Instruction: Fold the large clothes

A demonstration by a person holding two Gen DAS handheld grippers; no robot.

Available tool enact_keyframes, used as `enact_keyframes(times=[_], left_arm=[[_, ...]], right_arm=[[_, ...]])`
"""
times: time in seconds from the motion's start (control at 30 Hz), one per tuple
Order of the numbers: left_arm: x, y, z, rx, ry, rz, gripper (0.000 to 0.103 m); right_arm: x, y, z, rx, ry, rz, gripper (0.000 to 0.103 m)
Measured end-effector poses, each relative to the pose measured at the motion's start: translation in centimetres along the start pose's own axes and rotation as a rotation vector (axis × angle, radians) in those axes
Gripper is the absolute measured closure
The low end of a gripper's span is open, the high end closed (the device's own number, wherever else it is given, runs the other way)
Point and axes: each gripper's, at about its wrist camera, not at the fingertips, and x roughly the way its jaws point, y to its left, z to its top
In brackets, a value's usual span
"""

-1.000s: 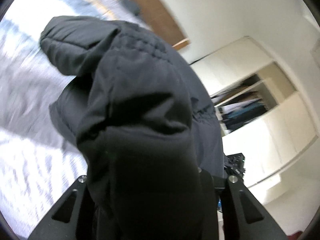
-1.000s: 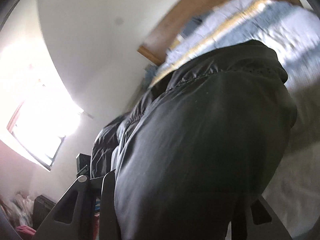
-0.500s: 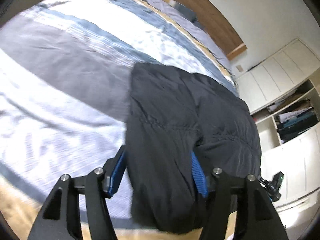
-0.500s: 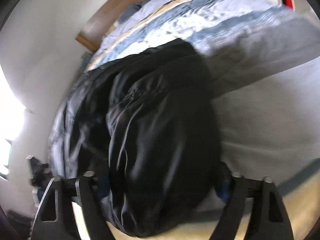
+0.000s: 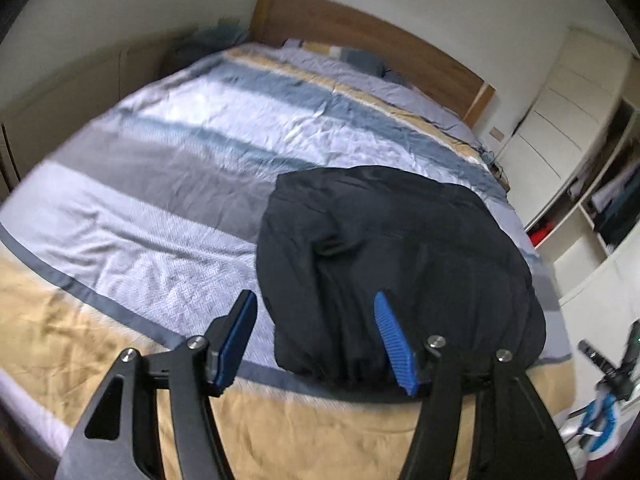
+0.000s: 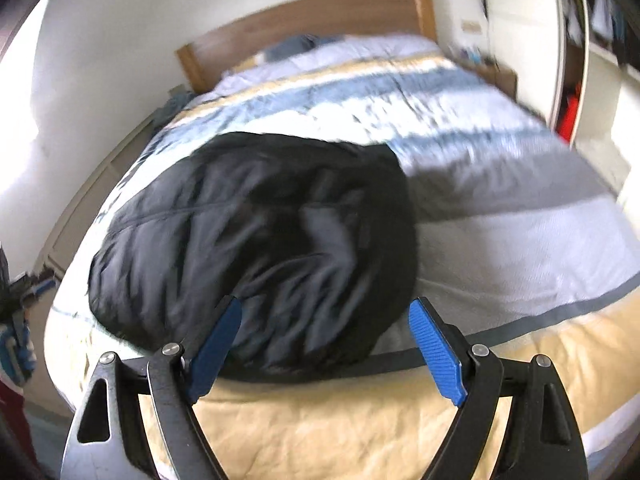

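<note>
While puffy (and creased), the black jacket point(image 5: 400, 264) lies mounded on the striped quilt point(image 5: 180, 168).

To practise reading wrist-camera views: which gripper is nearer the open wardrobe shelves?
Right. The right gripper is on the wardrobe shelves' side of the black jacket; the left gripper, fingers opening and gripping nothing, is on the far side.

Both wrist views are aimed steeply down, close above the striped bed's foot point(image 5: 120, 360); the folded black padded jacket point(image 5: 400, 248) and wooden headboard point(image 6: 320, 16) are shared.
</note>
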Motion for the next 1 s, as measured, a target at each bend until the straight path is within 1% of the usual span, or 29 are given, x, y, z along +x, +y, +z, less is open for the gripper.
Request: enact_keyframes(times=[0.03,0.13,0.17,0.27,0.37,0.47,0.57,0.67,0.87,1.0], left_arm=[[-0.2,-1.0,-0.3,0.01,-0.013,0.006,0.038],[-3.6,-4.2,-2.6,0.07,-0.078,0.056,0.036],[-4.0,-4.8,-2.9,0.081,-0.091,0.068,0.036],[-6.8,-7.1,-5.3,0.116,-0.133,0.103,0.035],[-8.4,-8.4,-7.3,0.143,-0.161,0.127,0.035],[-10.2,-9.5,-9.6,0.156,-0.197,0.175,0.035],[-11.7,-10.3,-11.6,0.157,-0.221,0.193,0.035],[-13.7,-11.2,-13.4,0.17,-0.26,0.216,0.035],[-17.1,-12.8,-15.5,0.201,-0.331,0.215,0.035],[-18.8,-14.0,-16.6,0.229,-0.362,0.222,0.035]], right_arm=[[-0.9,0.9,-0.1,-0.015,-0.018,-0.012,0.014],[-4.2,3.4,-1.3,-0.055,-0.086,-0.06,0.01],[-5.4,4.3,-1.7,-0.066,-0.108,-0.082,0.009],[-8.0,6.0,-2.7,-0.077,-0.155,-0.109,0.008],[-10.5,7.9,-4.4,-0.096,-0.196,-0.149,0.007],[-12.4,9.4,-6.1,-0.115,-0.216,-0.15,0.007],[-14.3,10.8,-7.6,-0.143,-0.248,-0.152,0.007],[-16.2,12.1,-9.0,-0.17,-0.304,-0.17,0.003],[-19.7,13.9,-11.0,-0.212,-0.398,-0.173,0.001],[-20.9,14.5,-11.9,-0.222,-0.427,-0.165,0.001]])
